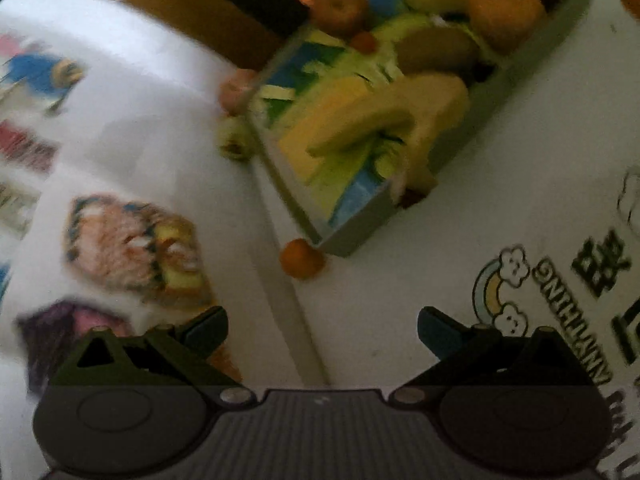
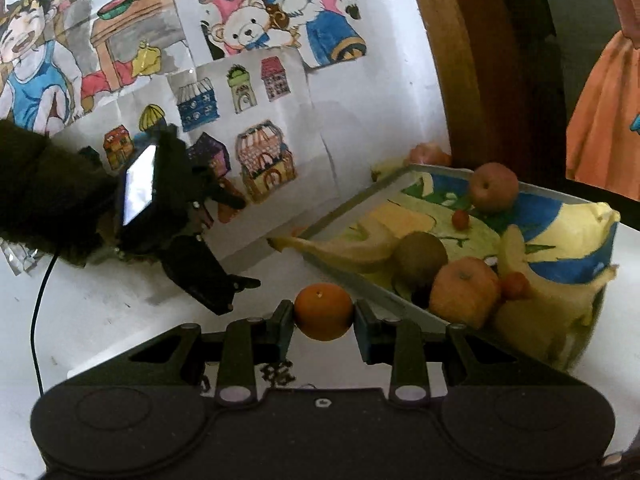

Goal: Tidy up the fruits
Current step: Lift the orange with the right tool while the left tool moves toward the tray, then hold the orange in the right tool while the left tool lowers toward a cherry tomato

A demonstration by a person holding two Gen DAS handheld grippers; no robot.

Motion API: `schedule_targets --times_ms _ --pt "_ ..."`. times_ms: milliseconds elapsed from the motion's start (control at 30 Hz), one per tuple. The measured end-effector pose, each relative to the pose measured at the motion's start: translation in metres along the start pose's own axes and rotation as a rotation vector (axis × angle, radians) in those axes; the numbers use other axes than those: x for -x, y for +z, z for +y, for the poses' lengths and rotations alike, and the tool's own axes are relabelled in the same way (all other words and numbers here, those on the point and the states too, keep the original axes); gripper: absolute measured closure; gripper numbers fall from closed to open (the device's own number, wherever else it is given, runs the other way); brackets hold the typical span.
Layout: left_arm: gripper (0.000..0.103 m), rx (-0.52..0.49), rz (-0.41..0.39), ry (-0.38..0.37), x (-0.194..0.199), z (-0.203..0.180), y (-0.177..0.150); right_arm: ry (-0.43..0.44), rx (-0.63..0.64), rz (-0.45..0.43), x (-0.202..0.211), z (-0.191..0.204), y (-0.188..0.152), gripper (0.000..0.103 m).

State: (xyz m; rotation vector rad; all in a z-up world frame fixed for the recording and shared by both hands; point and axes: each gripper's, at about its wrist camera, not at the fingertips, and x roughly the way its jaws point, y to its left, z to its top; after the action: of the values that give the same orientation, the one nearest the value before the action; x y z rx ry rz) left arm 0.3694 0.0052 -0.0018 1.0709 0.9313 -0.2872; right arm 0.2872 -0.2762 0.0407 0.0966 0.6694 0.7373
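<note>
we see our right tool (image 2: 324,314) closed on a small orange (image 2: 324,311), its two fingers pressing the fruit from either side, just beside the near rim of the tray (image 2: 384,292). the same orange shows in the left wrist view at the tray's corner, low over the white tabletop (image 1: 460,216). our left tool (image 1: 322,330) is open, its fingers spread wide with nothing between them, hovering above the tabletop well short of the tray; in the right wrist view it appears as a dark shape at the left, held by a dark sleeve (image 2: 36,188). the tray has a painted blue, green and yellow floor and holds a larger orange (image 2: 464,290), a kiwi (image 2: 420,254), an apple (image 2: 494,186), a small red fruit (image 2: 460,219) and bananas (image 2: 560,292), one banana (image 2: 332,250) poking over the near rim. another apple-like fruit (image 2: 430,154) lies on the tabletop just outside the far rim. coloured drawings (image 2: 248,92) cover the tabletop beyond. the left wrist view is blurred.
</note>
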Motion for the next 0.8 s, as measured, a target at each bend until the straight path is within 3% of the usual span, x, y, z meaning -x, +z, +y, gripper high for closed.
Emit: schedule_targets --times_ms 100,467,800 --pt "0.000 -0.094 0.038 -0.014 -0.017 -0.004 0.003 -0.003 -0.035 0.009 0.001 -0.007 -0.005 0.068" --pt "0.000 -0.227 0.095 -0.045 -0.050 0.013 0.029 -0.004 -0.108 0.016 -0.004 -0.024 -0.013 0.068" --pt "0.000 -0.266 0.137 -0.197 -0.069 0.032 0.049 0.005 -0.151 0.010 -0.012 -0.040 -0.011 0.068"
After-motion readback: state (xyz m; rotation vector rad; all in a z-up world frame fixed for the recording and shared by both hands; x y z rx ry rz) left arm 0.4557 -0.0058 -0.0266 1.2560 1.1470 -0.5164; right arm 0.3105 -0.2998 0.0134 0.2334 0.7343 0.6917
